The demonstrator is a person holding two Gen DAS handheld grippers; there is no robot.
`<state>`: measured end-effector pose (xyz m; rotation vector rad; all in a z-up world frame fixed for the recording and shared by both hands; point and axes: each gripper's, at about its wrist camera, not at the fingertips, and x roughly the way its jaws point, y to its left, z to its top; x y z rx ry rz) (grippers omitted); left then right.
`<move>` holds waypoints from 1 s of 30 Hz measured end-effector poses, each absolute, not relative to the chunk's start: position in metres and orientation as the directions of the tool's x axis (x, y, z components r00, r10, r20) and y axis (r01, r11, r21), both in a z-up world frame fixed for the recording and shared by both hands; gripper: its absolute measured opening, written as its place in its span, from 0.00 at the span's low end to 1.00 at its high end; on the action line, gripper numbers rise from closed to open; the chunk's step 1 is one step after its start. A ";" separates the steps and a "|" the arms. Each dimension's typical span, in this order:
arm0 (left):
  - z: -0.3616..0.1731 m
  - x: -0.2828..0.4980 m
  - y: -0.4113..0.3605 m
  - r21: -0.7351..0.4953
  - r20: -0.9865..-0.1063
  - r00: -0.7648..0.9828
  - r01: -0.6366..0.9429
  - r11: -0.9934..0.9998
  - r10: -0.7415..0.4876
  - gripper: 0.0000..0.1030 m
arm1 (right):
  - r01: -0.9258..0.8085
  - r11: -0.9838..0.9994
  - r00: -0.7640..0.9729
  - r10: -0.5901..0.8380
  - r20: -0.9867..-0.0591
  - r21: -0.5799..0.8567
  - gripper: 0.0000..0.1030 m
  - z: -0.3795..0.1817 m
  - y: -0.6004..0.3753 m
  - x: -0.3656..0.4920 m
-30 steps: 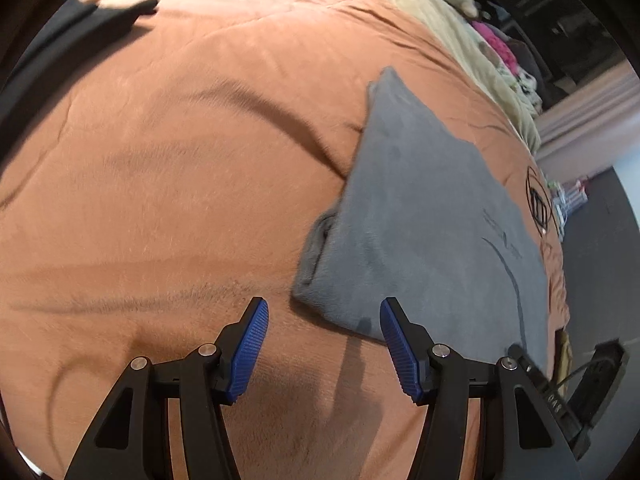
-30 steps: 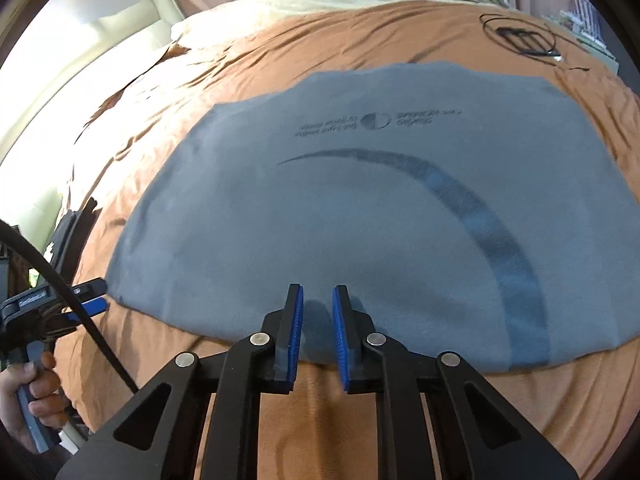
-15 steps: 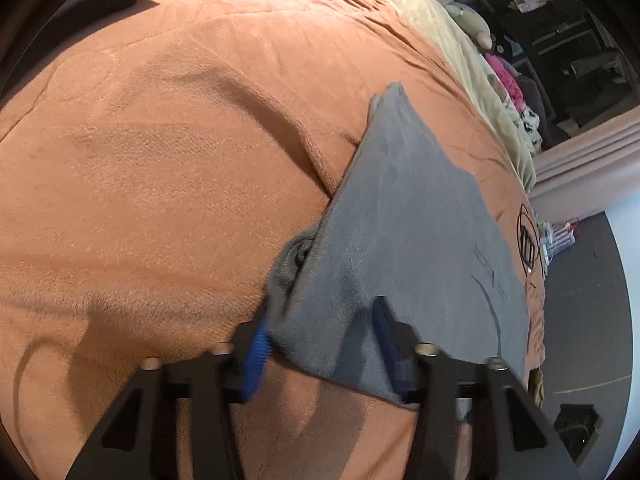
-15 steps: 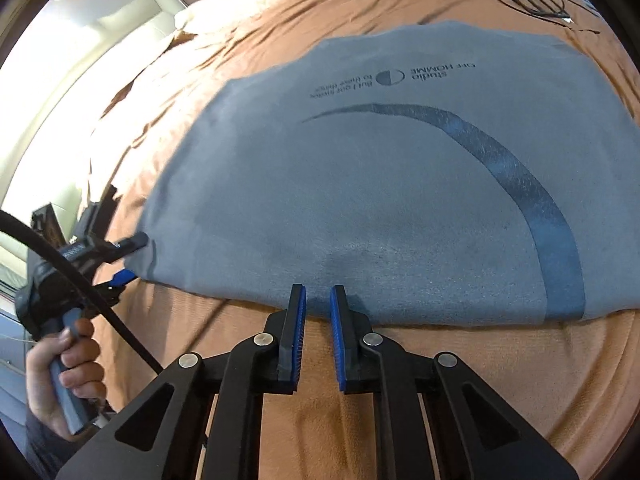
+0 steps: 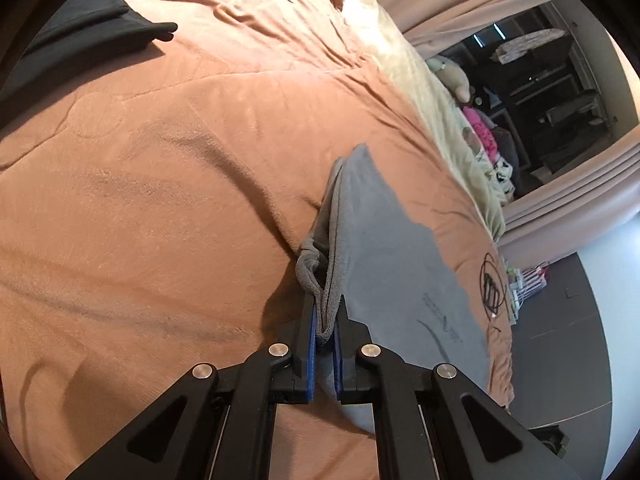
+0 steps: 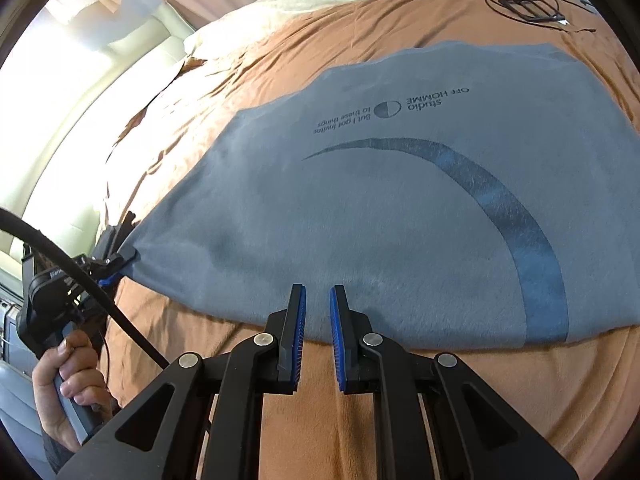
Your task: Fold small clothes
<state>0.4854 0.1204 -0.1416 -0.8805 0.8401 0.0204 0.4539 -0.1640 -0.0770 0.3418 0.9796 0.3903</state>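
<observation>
A grey T-shirt [image 6: 400, 216] with a dark curved print lies folded on the orange bed cover [image 6: 500, 396]. In the left wrist view the grey T-shirt [image 5: 392, 264] runs away from me, and my left gripper [image 5: 325, 320] is shut on its near left corner, the cloth bunched between the blue pads. The left gripper also shows in the right wrist view [image 6: 114, 266], pinching that corner. My right gripper [image 6: 318, 300] has its jaws narrowly apart over the shirt's near hem, with no cloth between them.
A black garment [image 5: 76, 36] lies at the far left of the bed. A pale yellow sheet [image 5: 424, 92] edges the cover. A black cable coil [image 6: 524, 6] rests at the far right. A cable [image 6: 80, 276] runs to the left gripper's handle.
My left gripper has moved onto the shirt's corner and closed on it, bunching the cloth. The right gripper has edged slightly forward over the hem, its jaws unchanged.
</observation>
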 end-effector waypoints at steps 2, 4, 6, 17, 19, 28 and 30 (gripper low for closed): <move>-0.143 0.486 0.121 -0.682 -0.650 0.688 -0.343 0.646 -0.322 0.06 | -0.158 0.884 0.500 0.456 -0.736 0.440 0.09 -0.080 -0.164 0.458; -0.142 0.485 0.124 -0.695 -0.636 0.696 -0.330 0.639 -0.333 0.06 | -0.158 0.885 0.497 0.455 -0.739 0.439 0.09 -0.083 -0.161 0.464; -0.138 0.485 0.126 -0.708 -0.613 0.712 -0.303 0.639 -0.342 0.06 | -0.163 0.884 0.500 0.457 -0.735 0.439 0.09 -0.082 -0.159 0.468; -0.147 0.493 0.141 -0.822 -0.494 0.756 -0.244 0.514 -0.431 0.06 | -0.170 0.934 0.432 0.357 -0.828 0.314 0.05 -0.107 -0.123 0.461; -0.148 0.495 0.141 -0.828 -0.490 0.753 -0.245 0.504 -0.439 0.06 | -0.172 0.935 0.422 0.355 -0.834 0.311 0.05 -0.104 -0.120 0.458; -0.152 0.489 0.144 -0.849 -0.469 0.756 -0.244 0.469 -0.456 0.06 | -0.125 0.956 0.474 0.294 -0.830 0.267 0.04 -0.078 -0.133 0.469; -0.153 0.487 0.146 -0.860 -0.455 0.760 -0.240 0.451 -0.464 0.06 | -0.110 0.964 0.479 0.266 -0.836 0.244 0.04 -0.077 -0.134 0.477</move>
